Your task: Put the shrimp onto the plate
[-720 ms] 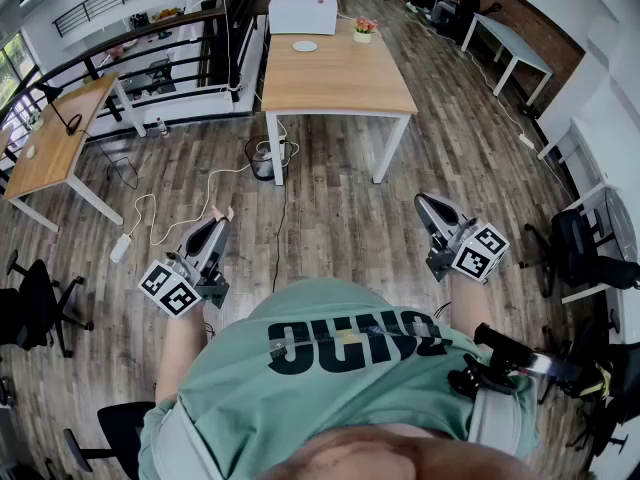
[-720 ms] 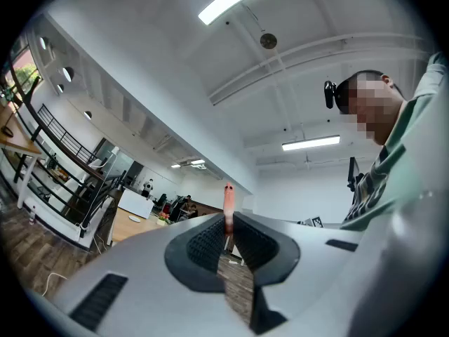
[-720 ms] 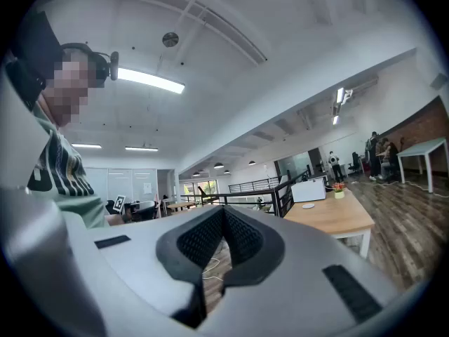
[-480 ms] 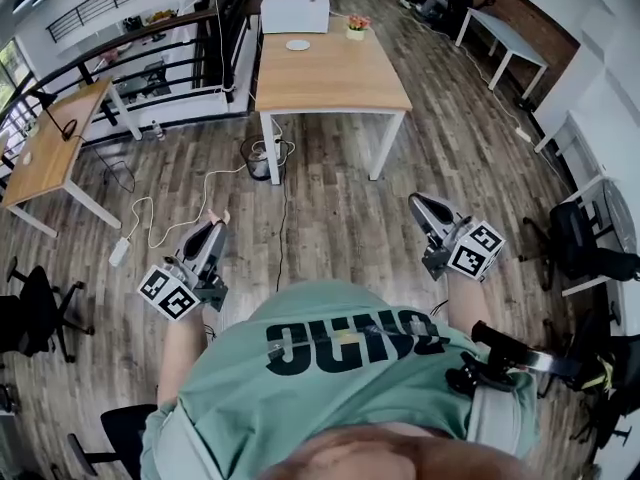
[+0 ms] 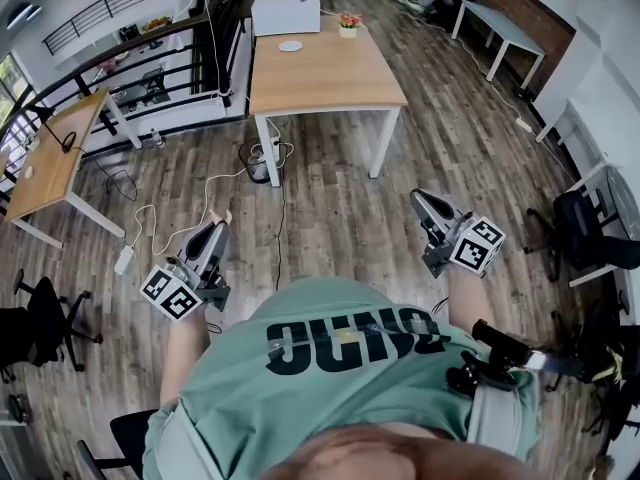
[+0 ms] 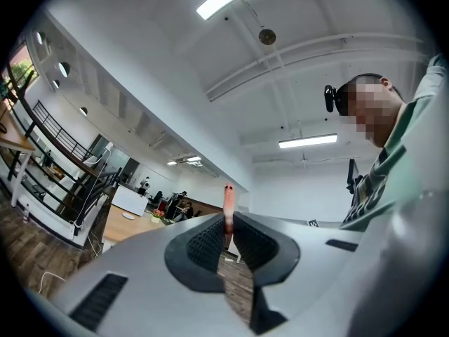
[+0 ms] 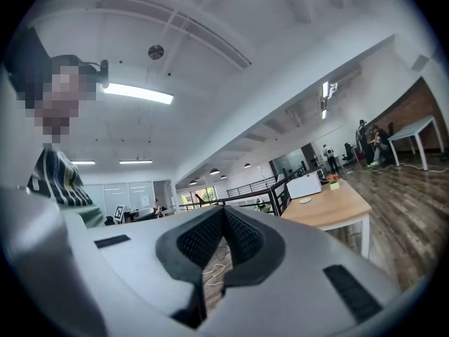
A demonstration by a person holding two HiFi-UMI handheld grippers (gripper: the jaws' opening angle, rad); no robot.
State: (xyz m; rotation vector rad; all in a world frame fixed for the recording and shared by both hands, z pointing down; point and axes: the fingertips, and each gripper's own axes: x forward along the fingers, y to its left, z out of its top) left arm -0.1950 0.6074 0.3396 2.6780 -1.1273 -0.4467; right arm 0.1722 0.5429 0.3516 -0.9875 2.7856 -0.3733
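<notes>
Head view. My left gripper [image 5: 215, 226] is held low in front of my body at 8 o'clock in the frame, its jaws narrow and clamped on the shrimp [image 5: 220, 214], whose pale pink end shows just past the tips. My right gripper [image 5: 420, 200] sits at 4 o'clock, jaws pressed together with nothing in them. The white plate [image 5: 290, 45] lies on the far part of the wooden table [image 5: 330, 83], near a white box [image 5: 285, 13] and a small flower pot [image 5: 348, 25]. From the left gripper the plate bears about 1 o'clock, well apart, with open floor between. From the right gripper it bears about 11 o'clock, no nearer in any useful way.

Left gripper view. The pads pinch the shrimp's lower part. Its long axis runs in line with the jaws, standing out beyond them toward 12 o'clock. The table and plate [image 6: 128, 215] appear small at 9 o'clock, so the jaws are aimed to the right of the target.

Right gripper view. The jaws meet at the tips, empty. The table shows at 3 o'clock.

Finding: the carry falls to the left gripper. In my judgement it must travel forward and swing left to bring the shrimp over the plate.
</notes>
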